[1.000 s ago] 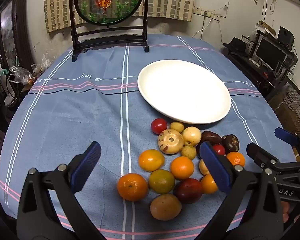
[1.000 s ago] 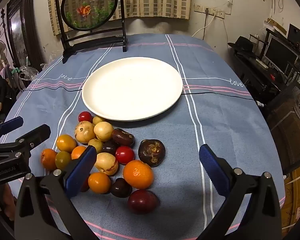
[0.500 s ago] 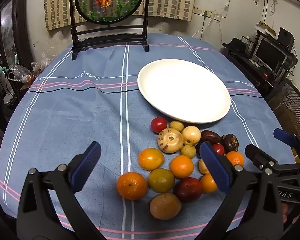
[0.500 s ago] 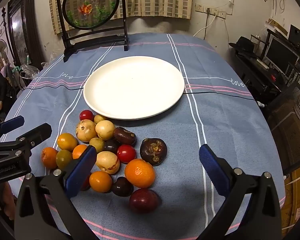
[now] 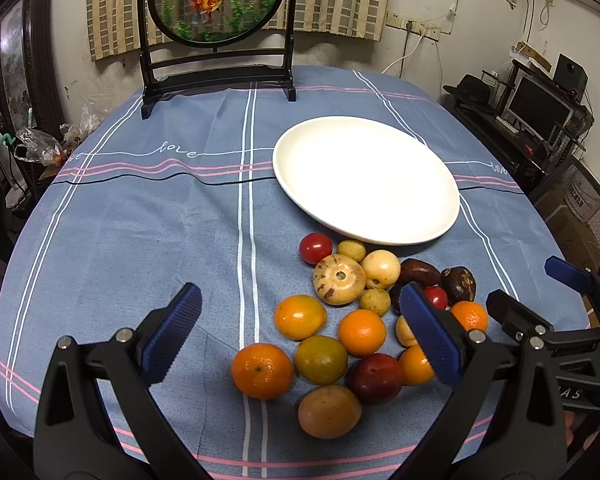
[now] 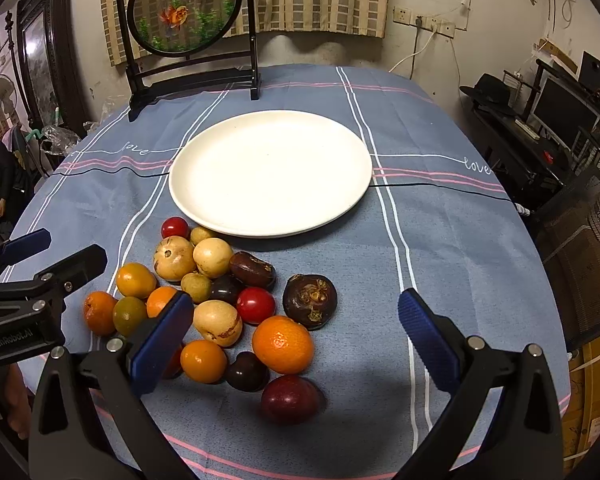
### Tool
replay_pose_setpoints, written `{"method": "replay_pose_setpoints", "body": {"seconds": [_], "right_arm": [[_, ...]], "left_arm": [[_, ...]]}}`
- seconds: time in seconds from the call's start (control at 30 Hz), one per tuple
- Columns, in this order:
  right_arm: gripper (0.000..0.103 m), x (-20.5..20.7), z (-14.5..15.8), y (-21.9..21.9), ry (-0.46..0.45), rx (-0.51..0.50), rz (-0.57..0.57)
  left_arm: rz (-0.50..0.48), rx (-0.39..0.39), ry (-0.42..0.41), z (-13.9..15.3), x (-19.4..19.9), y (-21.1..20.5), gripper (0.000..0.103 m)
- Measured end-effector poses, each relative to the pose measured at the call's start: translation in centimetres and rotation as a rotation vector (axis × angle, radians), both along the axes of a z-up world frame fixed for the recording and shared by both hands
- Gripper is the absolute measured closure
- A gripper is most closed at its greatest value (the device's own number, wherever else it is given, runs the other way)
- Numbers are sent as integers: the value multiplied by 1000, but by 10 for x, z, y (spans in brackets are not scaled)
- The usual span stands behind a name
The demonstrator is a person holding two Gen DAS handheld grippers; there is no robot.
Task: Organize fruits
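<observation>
Right wrist view: fruit pile (image 6: 220, 300) sits on the table (image 6: 460, 248) w/ blue striped cloth, just near of the white plate (image 6: 271, 172), which has nothing on it. Pile's long axis runs from far-left to near-right: red tomato (image 6: 175, 227) at the far end touching distance from plate rim, dark red plum (image 6: 290, 399) at the near end. Big orange (image 6: 283, 344) lies just far of the plum; mangosteen (image 6: 310, 295) on the right edge, stem cap facing up and twd camera. Oblong dark brown fruit (image 6: 253, 269) lies w/ its long axis left-right. Right hand-held gripper (image 6: 292, 344) hovers above the near part of the pile, jaws wide, nothing between them.

Left wrist view: left hand-held gripper (image 5: 300, 340) also wide apart and holding nothing, over the pile's near-left side, above the mandarin (image 5: 262, 370). Goldfish screen (image 5: 216, 4) stands upright at table's far end.
</observation>
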State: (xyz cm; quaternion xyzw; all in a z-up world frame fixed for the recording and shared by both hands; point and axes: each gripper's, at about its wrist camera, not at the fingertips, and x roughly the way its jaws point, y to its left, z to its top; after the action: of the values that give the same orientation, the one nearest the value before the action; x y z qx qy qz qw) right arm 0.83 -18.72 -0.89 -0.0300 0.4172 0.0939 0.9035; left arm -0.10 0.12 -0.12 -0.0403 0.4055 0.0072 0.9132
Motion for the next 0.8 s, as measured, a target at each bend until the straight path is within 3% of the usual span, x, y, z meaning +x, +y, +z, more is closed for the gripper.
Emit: {"method": "replay_pose_setpoints", "body": {"seconds": [0.8], "right_arm": [[1, -4, 3, 1, -9, 10, 1]], "left_arm": [[-8, -17, 2, -1, -1, -1, 2]]}}
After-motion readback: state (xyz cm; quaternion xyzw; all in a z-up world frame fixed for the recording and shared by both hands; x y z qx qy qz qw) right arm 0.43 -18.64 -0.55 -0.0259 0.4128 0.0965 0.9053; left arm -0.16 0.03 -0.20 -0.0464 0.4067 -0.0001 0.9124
